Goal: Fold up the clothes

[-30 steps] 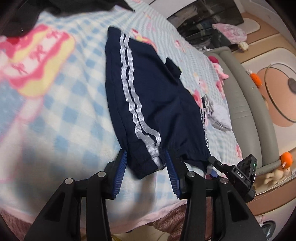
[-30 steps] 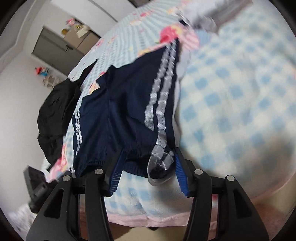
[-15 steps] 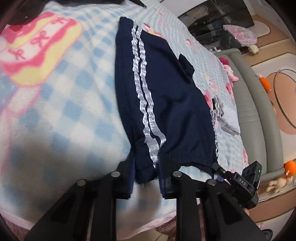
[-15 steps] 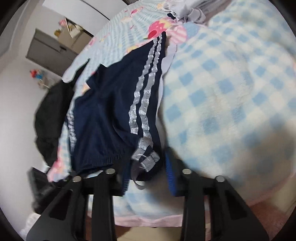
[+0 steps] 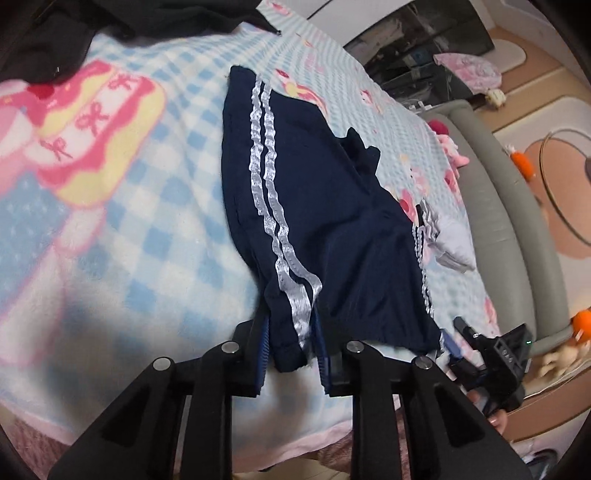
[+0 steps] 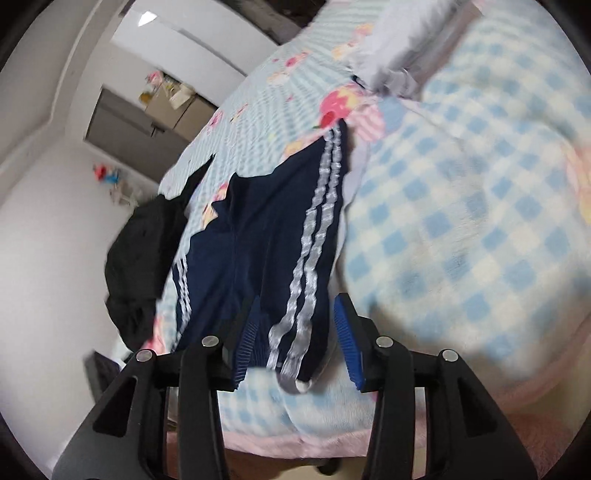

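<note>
Navy shorts (image 5: 332, 221) with two white side stripes lie spread flat on a blue-and-white checked blanket (image 5: 147, 240). My left gripper (image 5: 290, 347) straddles the striped near corner of the shorts; its jaws are opening, and the cloth sits loose between the blue pads. In the right wrist view the shorts (image 6: 266, 240) stretch away from my right gripper (image 6: 295, 339). That gripper's jaws are opening too, around the other striped corner, with gaps beside the fabric. The right gripper (image 5: 491, 354) also shows low on the right in the left wrist view.
A black garment (image 5: 74, 29) lies heaped at the far end of the bed, also seen as the black garment (image 6: 144, 251). A pale grey garment (image 5: 450, 240) sits beside the shorts. The grey padded bed edge (image 5: 509, 221) runs along the right. The blanket's pink hem is just below both grippers.
Both grippers closed onto the shorts' striped near corners half a second ago and have since widened again. The shorts now lie a little straighter and closer to the blanket's near edge.
</note>
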Tool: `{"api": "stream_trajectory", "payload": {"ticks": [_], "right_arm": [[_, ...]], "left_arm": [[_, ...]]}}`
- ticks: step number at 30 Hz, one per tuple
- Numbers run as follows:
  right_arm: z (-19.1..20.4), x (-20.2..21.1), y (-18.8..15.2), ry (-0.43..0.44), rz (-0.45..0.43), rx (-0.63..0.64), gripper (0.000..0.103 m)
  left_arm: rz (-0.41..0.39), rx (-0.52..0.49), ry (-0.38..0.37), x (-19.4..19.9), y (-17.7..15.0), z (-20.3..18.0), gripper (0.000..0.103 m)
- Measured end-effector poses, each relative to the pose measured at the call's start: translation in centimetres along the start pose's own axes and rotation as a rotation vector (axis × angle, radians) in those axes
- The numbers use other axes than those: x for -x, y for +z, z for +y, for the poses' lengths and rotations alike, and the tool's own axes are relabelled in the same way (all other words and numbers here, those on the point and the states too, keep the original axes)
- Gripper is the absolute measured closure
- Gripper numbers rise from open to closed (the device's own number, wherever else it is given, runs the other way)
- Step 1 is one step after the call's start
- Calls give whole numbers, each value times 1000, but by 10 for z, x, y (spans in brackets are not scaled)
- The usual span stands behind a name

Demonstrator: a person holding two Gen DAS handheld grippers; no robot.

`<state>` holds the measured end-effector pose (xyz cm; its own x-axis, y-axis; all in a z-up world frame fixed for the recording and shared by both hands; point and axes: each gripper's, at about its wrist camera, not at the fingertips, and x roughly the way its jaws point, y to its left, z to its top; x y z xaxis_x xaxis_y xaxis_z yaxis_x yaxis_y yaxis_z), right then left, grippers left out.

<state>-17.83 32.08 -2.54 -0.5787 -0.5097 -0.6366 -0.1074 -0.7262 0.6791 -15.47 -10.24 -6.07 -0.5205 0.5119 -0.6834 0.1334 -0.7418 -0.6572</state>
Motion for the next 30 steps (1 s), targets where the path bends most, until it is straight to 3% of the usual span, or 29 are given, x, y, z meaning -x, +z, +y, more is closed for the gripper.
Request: {"api": "stream_trajectory", "payload": {"ticks": [3,5,7,8,12,14,16,19,22,26,30], "right_arm": [[8,-25,-5,-8,116,38,58],[19,-38,-11,-84,150,111,59],[25,-48,-15,-167,156,165,72],[24,-49,-14,-169,149,152,74],[12,-35,-3,-15,106,31,68],[5,-25,1,73,72,-24,56],[-2,-15,2,90,47,-56,55],[-6,-26,5,22,80,-62,55],[6,-41,-2,-92,140,40,58],[11,-41,-2,-241,111,111,62],[2,-33,4,-218,74,69,63]], "left_arm": [[18,-25,12,-13,-1,-12,69],[18,-49,35,-15,-2,-15,72],[6,-59,56,-15,-2,-17,75],[-1,-63,66,-14,-2,-18,77],[-12,-33,28,-11,0,-14,75],[-15,-12,6,-9,1,-10,75],[-14,-4,4,-11,1,-9,75],[-1,-17,31,-14,1,-10,74],[33,-42,104,-23,0,-10,75],[29,-14,102,-21,3,-5,76],[16,-18,91,-17,3,-5,76]]}}
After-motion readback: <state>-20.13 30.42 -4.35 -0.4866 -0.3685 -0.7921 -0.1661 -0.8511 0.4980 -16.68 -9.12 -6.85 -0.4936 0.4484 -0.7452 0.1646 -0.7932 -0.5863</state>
